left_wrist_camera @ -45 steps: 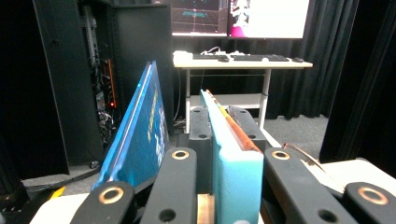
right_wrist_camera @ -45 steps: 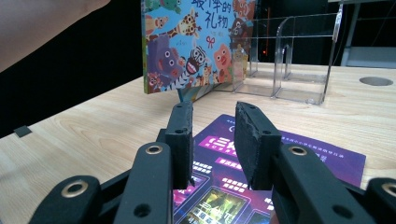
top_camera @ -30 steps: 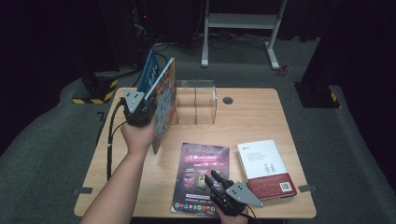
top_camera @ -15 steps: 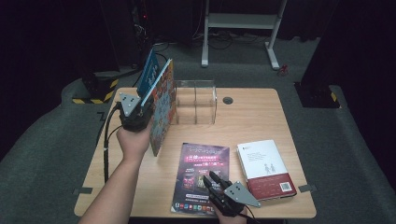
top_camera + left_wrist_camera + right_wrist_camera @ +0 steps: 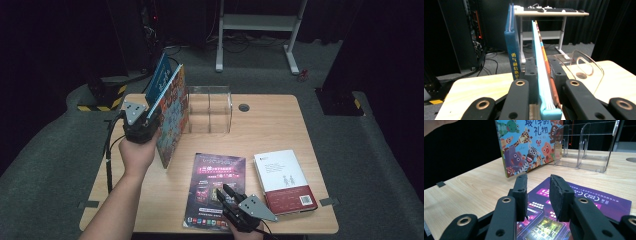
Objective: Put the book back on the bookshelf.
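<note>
Left gripper (image 5: pixel 543 82) clamped on upright cartoon-animal picture book (image 5: pixel 172 117), light-blue spine, far left on table (image 5: pixel 270 125) beside clear rack (image 5: pixel 210 107), lower edge cut off, right gripper (image 5: pixel 537 192) part-open, empty, over purple flyer (image 5: pixel 215 187).

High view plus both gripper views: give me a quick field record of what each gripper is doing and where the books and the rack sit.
left gripper: shut on the picture book, held upright on its lower edge on the table
blue book: standing just beyond the picture book, to its left in the left gripper view
right gripper: jaws apart with nothing between them, low over the purple magazine
clear rack: at the table's far side, right of the picture book, compartments look empty
white and red book: flat, right of the magazine
</note>
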`<state>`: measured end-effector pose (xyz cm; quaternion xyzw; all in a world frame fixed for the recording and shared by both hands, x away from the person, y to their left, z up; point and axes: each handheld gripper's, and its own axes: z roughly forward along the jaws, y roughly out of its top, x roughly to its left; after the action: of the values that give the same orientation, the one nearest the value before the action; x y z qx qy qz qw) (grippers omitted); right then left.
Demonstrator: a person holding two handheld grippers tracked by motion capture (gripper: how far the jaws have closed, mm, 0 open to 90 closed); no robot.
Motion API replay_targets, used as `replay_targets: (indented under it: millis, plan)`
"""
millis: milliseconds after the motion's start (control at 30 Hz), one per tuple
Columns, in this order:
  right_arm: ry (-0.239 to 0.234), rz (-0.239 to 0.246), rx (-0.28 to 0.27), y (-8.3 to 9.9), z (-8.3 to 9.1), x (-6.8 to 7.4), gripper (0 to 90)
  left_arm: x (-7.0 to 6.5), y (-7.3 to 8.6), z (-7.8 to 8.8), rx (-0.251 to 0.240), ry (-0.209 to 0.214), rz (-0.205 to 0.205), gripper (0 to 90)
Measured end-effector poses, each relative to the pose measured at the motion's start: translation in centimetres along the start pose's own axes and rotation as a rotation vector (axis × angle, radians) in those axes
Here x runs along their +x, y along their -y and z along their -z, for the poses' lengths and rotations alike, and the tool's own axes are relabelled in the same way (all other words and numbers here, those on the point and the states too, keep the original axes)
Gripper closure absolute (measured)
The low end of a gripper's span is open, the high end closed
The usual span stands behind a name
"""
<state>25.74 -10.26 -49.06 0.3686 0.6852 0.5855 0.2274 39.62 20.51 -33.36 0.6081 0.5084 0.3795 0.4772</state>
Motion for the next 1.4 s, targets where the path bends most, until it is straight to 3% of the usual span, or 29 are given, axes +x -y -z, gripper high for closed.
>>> replay_targets:
  millis: [200,700,900,1000,1167,1333,1400]
  plan:
    - [-0.004,0.005,0.004,0.1,-0.1,0.1,67.4,0.4,0.0,0.3,0.022,0.001,-0.001,79.6]
    - [-0.007,0.007,0.011,0.1,-0.2,0.2,67.3,1.4,-0.3,0.8,0.111,0.04,-0.048,77.1]
    - [-0.007,0.009,0.012,0.2,-0.2,0.2,67.2,1.6,-0.8,0.5,0.172,0.073,-0.098,74.9]
    - [-0.01,0.004,0.02,0.2,-0.3,0.2,67.1,1.5,-0.9,-0.2,0.234,0.052,-0.142,72.3]
    - [-0.009,0.007,0.026,0.3,-0.3,0.3,67.0,1.6,-1.1,-0.4,0.238,0.038,-0.144,75.9]
    - [-0.013,0.009,0.029,0.3,-0.4,0.3,67.0,1.4,-1.1,-0.5,0.218,0.071,-0.095,80.0]
    - [-0.011,0.008,0.031,0.3,-0.4,0.3,67.0,1.0,-1.1,-0.5,0.199,0.06,-0.101,80.7]
